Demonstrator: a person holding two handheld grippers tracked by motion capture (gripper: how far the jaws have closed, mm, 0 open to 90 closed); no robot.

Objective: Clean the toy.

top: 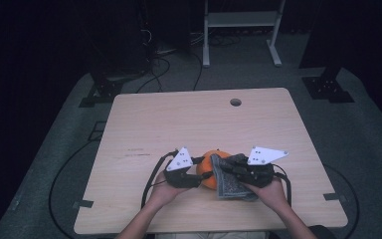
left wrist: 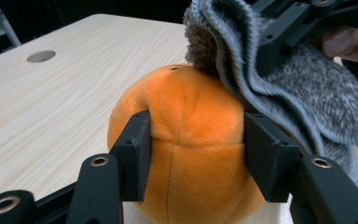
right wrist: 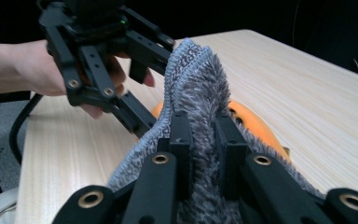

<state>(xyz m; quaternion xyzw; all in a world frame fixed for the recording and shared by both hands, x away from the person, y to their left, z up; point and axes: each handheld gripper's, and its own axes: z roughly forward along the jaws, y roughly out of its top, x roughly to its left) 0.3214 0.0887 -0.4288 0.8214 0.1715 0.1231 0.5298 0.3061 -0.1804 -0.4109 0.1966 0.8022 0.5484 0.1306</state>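
Observation:
An orange plush ball (top: 208,169) sits on the wooden table (top: 179,124) near its front edge. My left gripper (top: 199,175) is shut on the orange ball (left wrist: 191,140), its two pads pressing the plush sides. A grey fuzzy cloth (top: 229,181) drapes over the ball's right side. My right gripper (top: 229,169) is shut on the grey cloth (right wrist: 200,93), a fold of it pinched between the jaws and standing up above them. In the left gripper view the cloth (left wrist: 284,88) hangs against the ball's top right. The ball (right wrist: 251,123) peeks out behind the cloth.
A round cable hole (top: 235,102) lies near the table's far edge. Black cables trail from both grippers off the front of the table. A white frame (top: 238,30) and dark stands are on the floor beyond.

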